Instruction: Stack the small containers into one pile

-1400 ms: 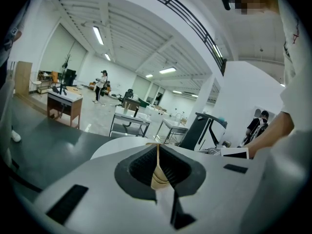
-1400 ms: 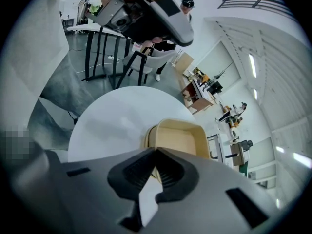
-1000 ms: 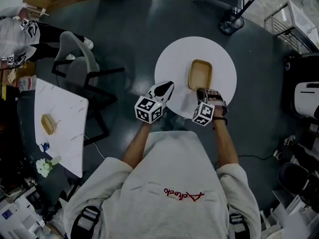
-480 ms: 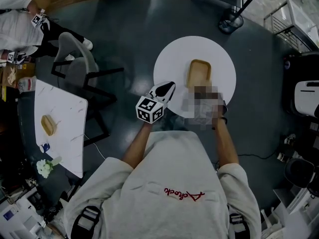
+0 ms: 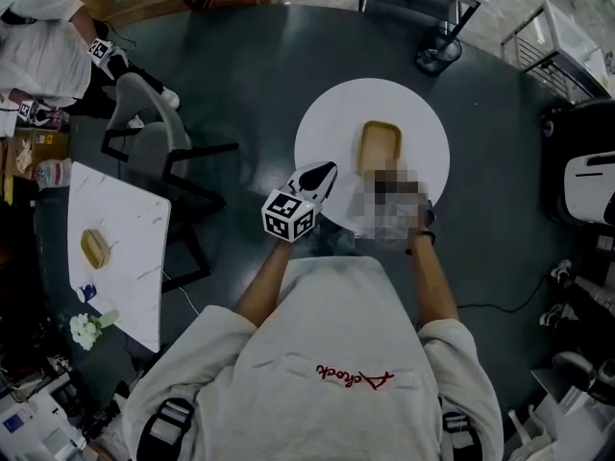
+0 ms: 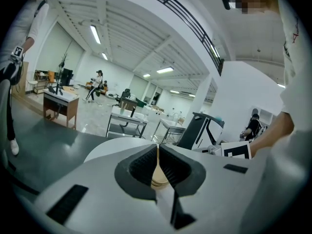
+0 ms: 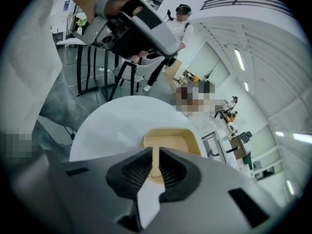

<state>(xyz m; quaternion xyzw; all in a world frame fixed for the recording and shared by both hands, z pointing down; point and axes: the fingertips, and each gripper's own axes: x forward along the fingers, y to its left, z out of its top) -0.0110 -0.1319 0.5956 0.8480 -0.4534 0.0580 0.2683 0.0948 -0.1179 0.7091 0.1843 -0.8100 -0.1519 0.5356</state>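
This is looking like a big open lab or workshop hall. Long strip lights (image 6: 95,34) are glowing along a white ribbed ceiling (image 6: 146,28). Steel-framed work tables (image 6: 127,122) and a wooden desk (image 6: 60,104) are standing about, and people (image 6: 99,84) are gathering far off. A round white counter (image 5: 332,128) and a pale marbled counter (image 5: 130,248) are sitting on a dark floor (image 5: 240,56) beside a grey chair (image 5: 144,133).

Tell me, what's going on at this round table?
A person holds a claw in each hand over a round white table. The left claw and right claw are both closed and empty, aimed at the tan containers, which look nested as one pile near the table's middle.
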